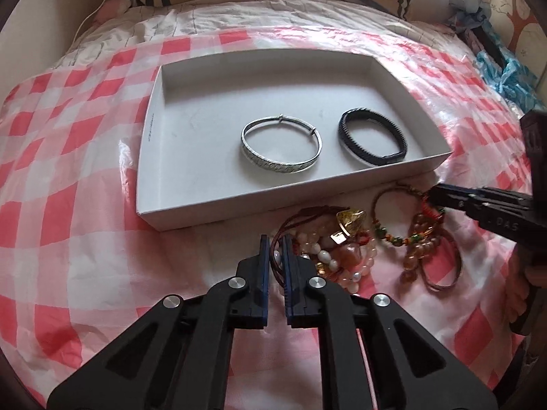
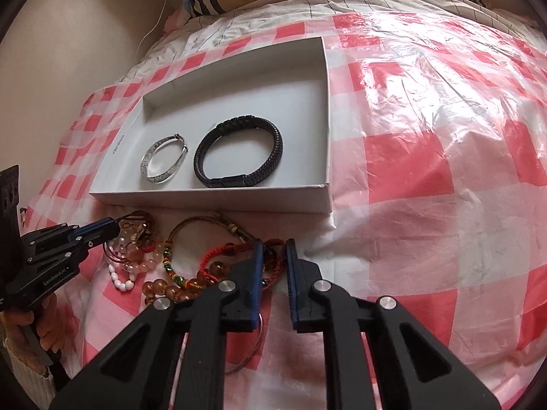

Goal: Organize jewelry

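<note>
Both black grippers, left [image 1: 275, 239] and right [image 2: 275, 244], are standing slightly open, straddling tangled beaded bracelets [image 1: 345, 246] to lift them into the white cardboard tray [image 1: 177, 212].

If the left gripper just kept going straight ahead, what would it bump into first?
Probably the pile of beaded bracelets: the left gripper already straddles a brown cord at its edge. Beyond lies the white box; depth is uncertain.

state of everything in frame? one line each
Box: open, lidless, on the bed.
Silver bangle: flat inside box.
Black bracelet: flat inside box, clasp closed.
Bracelet pile: tangled, outside box.
Left gripper: narrow gap around a brown cord.
Right gripper: narrow gap over red cord.
</note>
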`<state>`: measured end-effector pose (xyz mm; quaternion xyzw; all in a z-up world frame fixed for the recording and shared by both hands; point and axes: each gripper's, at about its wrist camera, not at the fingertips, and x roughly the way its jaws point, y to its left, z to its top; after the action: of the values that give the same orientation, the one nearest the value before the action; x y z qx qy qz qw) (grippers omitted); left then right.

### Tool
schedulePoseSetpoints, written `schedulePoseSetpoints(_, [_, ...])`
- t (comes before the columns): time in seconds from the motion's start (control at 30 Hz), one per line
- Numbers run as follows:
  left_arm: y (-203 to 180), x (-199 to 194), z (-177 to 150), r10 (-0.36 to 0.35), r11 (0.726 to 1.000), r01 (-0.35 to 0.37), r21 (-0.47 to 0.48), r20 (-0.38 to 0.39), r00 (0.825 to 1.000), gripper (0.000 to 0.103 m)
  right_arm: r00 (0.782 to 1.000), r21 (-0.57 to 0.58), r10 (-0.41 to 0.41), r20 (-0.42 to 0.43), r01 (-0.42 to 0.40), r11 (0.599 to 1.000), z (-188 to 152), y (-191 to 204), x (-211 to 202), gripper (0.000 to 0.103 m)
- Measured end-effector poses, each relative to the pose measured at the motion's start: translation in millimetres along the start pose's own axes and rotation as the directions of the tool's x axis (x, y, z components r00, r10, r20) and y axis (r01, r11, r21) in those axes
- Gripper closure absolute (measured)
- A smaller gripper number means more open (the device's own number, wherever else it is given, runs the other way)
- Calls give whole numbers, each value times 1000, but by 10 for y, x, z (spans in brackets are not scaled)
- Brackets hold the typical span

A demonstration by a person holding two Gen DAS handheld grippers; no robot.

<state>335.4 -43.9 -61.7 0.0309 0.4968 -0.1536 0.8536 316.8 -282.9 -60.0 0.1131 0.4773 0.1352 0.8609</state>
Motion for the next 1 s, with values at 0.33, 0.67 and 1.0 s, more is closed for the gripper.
schedulePoseSetpoints(0.33, [133,-198,33,-154,985,159,-66,72,985,97,994,51,78,72,-82,995,55,-58,-156,96])
schedulePoseSetpoints(0.67, [42,51,-43,76,995,-74,59,-32,997,94,991,52,101,89,-106,993,79,-30,-214,96])
schedulePoseSetpoints(1.0, [-73,249,123,84,995,-85,49,15,996,54,999,70,25,29,-27,997,34,-89,-36,55])
